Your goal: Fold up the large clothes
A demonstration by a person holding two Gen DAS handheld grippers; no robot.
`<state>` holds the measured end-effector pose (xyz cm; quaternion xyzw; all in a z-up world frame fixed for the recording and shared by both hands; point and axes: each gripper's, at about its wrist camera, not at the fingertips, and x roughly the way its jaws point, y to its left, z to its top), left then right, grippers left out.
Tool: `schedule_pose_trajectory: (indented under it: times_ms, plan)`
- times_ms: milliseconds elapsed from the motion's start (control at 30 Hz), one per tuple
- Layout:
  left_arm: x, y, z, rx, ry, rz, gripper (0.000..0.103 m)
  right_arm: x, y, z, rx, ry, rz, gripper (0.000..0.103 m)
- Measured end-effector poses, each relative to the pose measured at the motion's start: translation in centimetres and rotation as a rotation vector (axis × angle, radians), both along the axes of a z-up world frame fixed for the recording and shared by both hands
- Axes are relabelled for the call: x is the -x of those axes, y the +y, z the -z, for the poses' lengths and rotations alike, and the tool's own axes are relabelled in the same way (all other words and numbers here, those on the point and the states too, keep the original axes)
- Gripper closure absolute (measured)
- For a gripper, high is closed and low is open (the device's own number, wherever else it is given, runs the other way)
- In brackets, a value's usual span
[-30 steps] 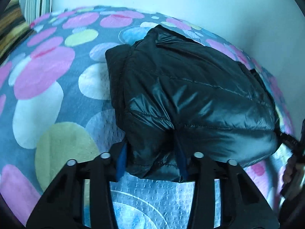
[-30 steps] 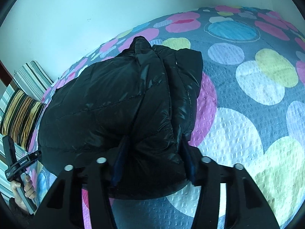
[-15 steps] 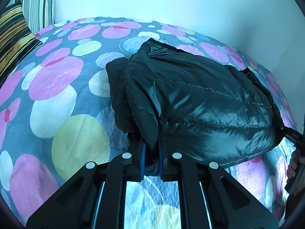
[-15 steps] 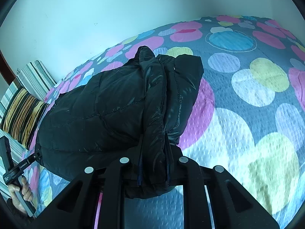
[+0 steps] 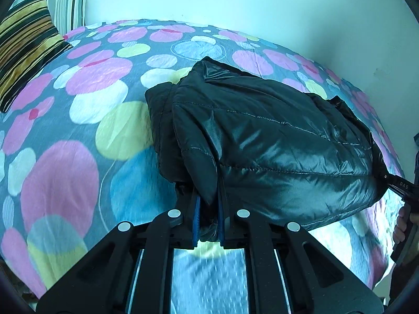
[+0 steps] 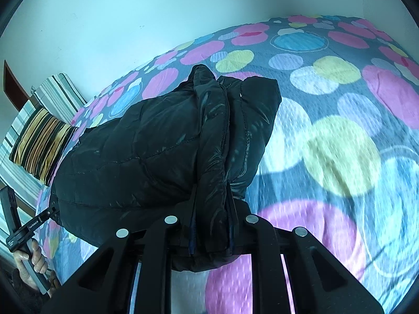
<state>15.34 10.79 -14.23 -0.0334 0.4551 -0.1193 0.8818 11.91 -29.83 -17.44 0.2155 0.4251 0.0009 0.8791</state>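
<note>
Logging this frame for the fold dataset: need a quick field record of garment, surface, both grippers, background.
garment: black puffer jacket, bunched and folded over, quilted shiny fabric
surface: bedspread with pink, yellow, blue and white circles on grey
left gripper: shut on a fold at one end of the jacket
right gripper: shut on a thick fold at the other end
jacket contact: near edge raised in both grips, far part seems to rest on the bedspread
background: striped cushion, pale wall
</note>
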Motion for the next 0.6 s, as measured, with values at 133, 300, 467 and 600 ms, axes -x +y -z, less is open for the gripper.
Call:
schedule_pose_trajectory:
  times_ms: [133,300,467,600]
  plan:
    - [2.3,0.3,0.1,-0.012,0.003,0.002,0.093,2.6,0.3,-0.1,-0.008,0.010,-0.002,0.086]
    - [3.0,0.3,1.5,-0.035,0.015,0.000,0.092,3.6,0.4,0.9,-0.013,0.017,-0.010,0.085]
    - [3.1,-0.4,2.0,-0.087,-0.005,0.005,0.091,3.4,0.8,1.4,0.010,0.017,-0.009,0.084]
    - [3.3,-0.4,2.1,-0.089,-0.011,0.003,0.091,3.4,0.7,1.5,0.005,0.014,-0.006,0.083]
